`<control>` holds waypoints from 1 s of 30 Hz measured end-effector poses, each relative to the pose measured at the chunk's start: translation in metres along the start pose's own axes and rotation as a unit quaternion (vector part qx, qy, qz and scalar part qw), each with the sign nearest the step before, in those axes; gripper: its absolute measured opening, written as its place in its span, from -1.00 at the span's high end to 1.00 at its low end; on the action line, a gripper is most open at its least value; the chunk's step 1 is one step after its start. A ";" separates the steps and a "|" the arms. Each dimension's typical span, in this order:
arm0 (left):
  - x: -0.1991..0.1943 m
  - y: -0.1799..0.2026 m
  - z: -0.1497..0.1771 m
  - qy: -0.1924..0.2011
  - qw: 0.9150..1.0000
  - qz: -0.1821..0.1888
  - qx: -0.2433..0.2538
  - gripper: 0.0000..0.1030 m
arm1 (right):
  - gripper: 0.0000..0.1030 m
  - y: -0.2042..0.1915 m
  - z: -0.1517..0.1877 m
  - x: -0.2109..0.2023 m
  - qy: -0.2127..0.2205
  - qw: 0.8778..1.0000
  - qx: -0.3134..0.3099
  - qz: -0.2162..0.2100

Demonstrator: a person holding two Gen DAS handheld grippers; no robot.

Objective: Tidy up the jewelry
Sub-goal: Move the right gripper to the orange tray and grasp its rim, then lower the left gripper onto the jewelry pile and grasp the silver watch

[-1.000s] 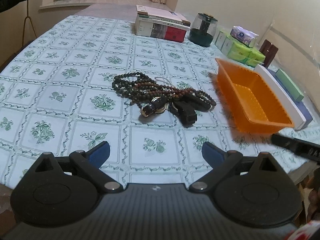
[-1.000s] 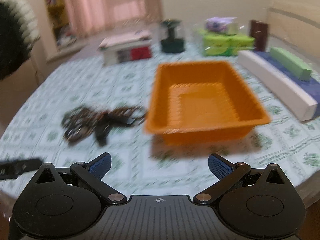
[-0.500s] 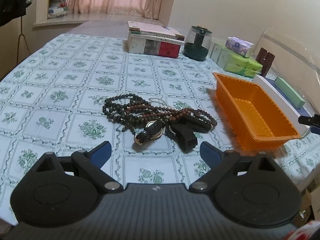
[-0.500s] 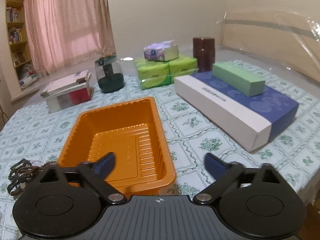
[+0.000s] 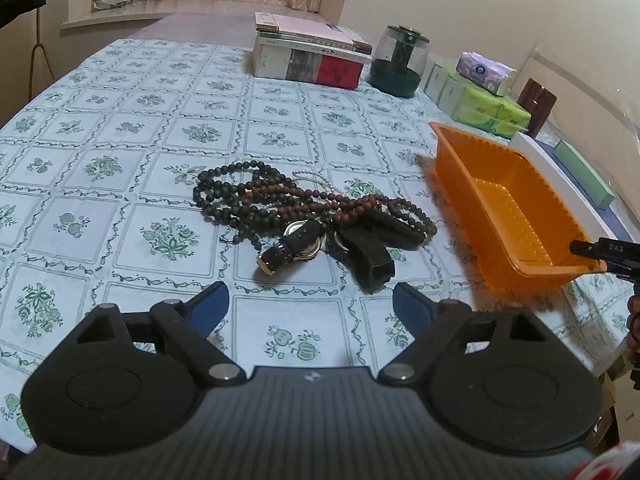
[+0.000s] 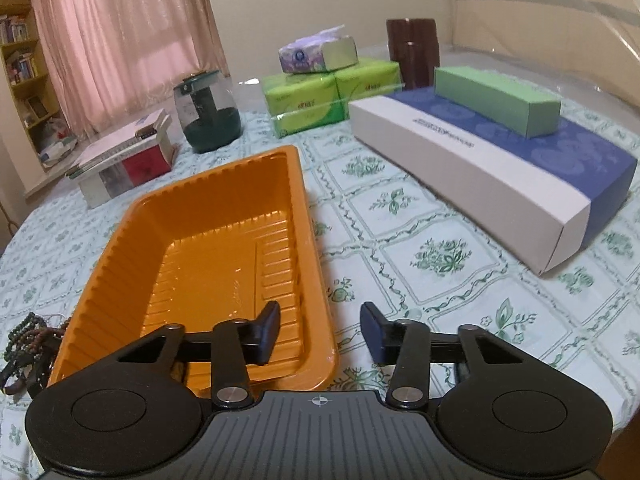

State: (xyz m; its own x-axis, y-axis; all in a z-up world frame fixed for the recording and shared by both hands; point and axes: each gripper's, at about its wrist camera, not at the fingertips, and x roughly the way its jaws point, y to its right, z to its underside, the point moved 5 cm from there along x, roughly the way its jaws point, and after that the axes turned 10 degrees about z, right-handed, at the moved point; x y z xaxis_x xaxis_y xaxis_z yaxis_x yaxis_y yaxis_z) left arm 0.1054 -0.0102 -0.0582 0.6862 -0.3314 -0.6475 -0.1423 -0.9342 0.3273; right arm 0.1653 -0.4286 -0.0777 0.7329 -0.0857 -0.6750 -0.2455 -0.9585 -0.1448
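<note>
Table (image 5: 120,128): we see orange tray (image 6: 224,216) empty, right of jewelry.
Right gripper (image 6: 320,332): half open, fingers straddle tray's near right rim, holding nothing. We judge closing here could tip or drag light tray.
Left gripper (image 5: 310,307): wide open, empty, hovering near side of bead pile (image 5: 304,208).
Beads tangled with watches (image 5: 288,248); we expect one pinch could drag whole clump.

The table (image 5: 120,128) was covered by a pale cloth printed with green floral squares. Directly on it lay a tangle of beads (image 5: 280,200) with two watches (image 5: 332,244), an orange tray (image 5: 504,208) just beside them, stacked books (image 5: 312,60), a dark green jar (image 5: 398,62), green tissue packs (image 6: 332,98), a brown container (image 6: 414,52) and a long white-and-blue box (image 6: 492,168).
</note>
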 end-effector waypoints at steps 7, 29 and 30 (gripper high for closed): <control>0.013 0.007 0.003 -0.015 1.000 0.011 0.001 -0.67 | 0.58 0.004 0.003 0.015 -0.026 0.999 0.024 -0.021; 0.022 0.000 0.005 -0.015 1.000 0.012 0.012 -0.67 | 0.76 -0.017 -0.009 0.007 -0.051 0.998 -0.022 -0.008; 0.021 -0.002 0.005 -0.015 1.000 0.012 0.010 -0.67 | 0.77 -0.017 -0.008 0.009 -0.060 0.998 -0.014 -0.015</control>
State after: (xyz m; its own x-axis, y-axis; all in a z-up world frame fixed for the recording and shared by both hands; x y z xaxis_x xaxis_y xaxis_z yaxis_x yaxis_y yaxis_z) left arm 0.1165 -0.0163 -0.0761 0.6610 -0.3568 -0.6602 -0.1719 -0.9283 0.3296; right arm 0.1809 -0.4153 -0.0751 0.6580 -0.0252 -0.7526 -0.2057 -0.9674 -0.1475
